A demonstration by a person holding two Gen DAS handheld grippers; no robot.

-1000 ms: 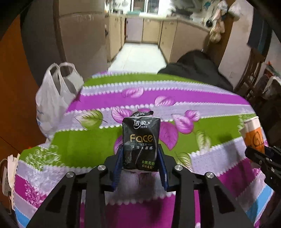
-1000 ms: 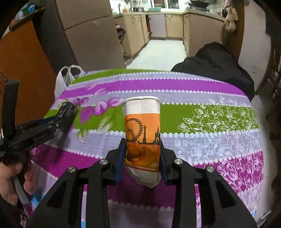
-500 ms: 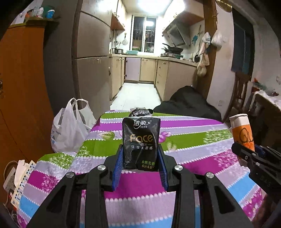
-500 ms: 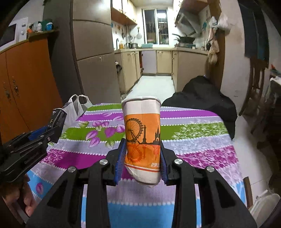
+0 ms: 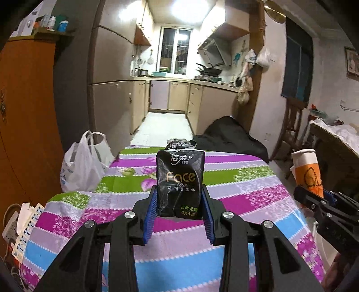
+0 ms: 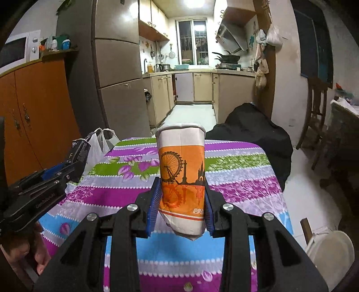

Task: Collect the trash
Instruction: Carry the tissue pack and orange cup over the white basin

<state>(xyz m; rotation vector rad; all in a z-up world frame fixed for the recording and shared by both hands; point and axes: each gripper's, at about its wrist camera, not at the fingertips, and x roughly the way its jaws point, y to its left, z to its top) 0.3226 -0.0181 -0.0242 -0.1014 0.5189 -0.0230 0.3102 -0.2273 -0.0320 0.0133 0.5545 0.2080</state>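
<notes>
Black tissue pack (image 5: 180, 184) in left claw (image 5: 179, 210), orange cup (image 6: 182, 179) in right claw (image 6: 180, 209)

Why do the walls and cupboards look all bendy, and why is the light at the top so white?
Left wrist view: the fisheye lens bows the orange cupboard and walls near the edges, the corners go black, and the ceiling light glares white; the tissue pack is sharp. Right wrist view: same bending on the fridge, glare from the ceiling light, and the paper cup is crisp.

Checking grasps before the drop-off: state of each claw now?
Left claw: closed on the black tissue pack.
Right claw: closed on the crushed orange paper cup.
</notes>
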